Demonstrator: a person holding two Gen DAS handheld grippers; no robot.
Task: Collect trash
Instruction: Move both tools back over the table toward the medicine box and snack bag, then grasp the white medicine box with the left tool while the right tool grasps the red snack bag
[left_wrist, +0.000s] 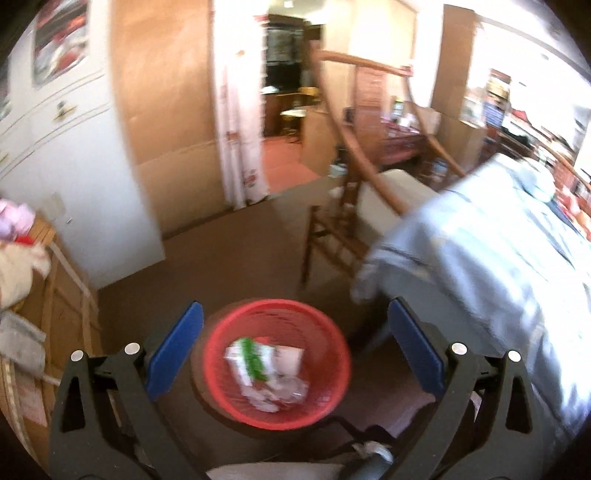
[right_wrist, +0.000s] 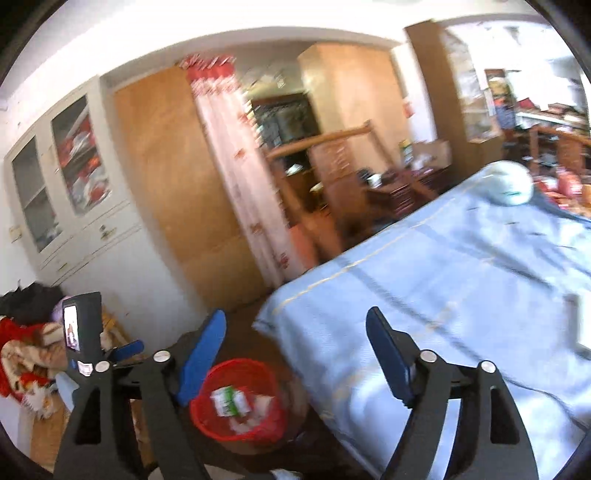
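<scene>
Left-wrist view: your left gripper (left_wrist: 295, 350) and right gripper (right_wrist: 295, 354) hover, jaws apart and empty, above the round red mesh plastic basket (left_wrist: 334, 387) of paper trash (left_wrist: 266, 373) beside the blue-quilted bed (right_wrist: 461, 277); blurred frames suggest haste may knock it.

Bright daylight, blown-out glare upper right, motion blur, fisheye-warped edges.

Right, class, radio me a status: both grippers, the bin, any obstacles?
Left gripper open, empty. Right gripper open, empty. Red bin on floor, trash inside. Nothing blocking it.
</scene>
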